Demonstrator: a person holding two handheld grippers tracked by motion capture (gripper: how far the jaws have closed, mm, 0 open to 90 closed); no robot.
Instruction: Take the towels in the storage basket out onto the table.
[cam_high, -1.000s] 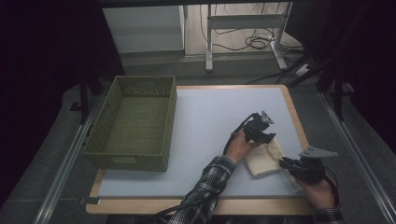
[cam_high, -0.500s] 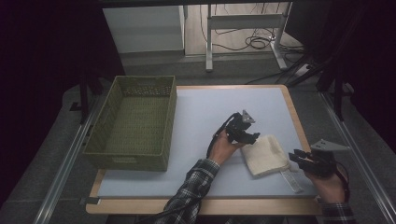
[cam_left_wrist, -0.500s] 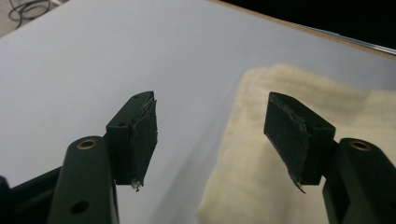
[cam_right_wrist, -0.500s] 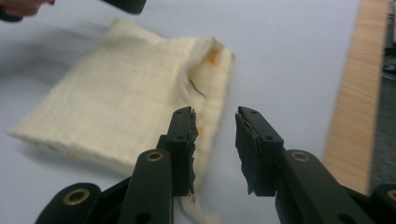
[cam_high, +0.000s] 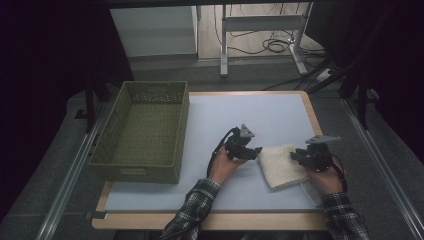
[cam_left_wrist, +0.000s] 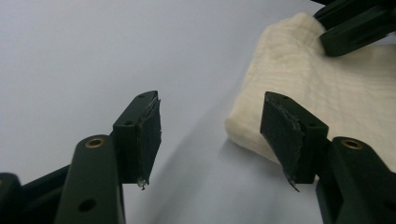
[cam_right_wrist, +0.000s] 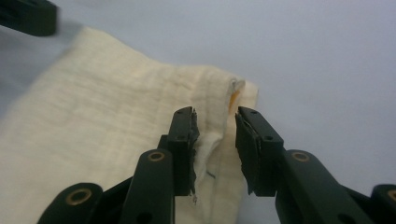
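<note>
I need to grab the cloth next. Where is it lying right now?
In the high view the folded cream cloth lies at the table's right front, between the two grippers, well right of the green basket.

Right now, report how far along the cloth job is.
Done: the cream cloth lies folded on the table. In hand: the right gripper straddles its edge, jaws apart; the left gripper is open beside it. Left, likely: moving it to the green basket, which holds nothing.

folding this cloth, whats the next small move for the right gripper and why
Probably close the right gripper on the cloth edge: its jaws stand open astride the folded hem, not yet pinching it, while the left gripper waits open beside the near corner.
</note>
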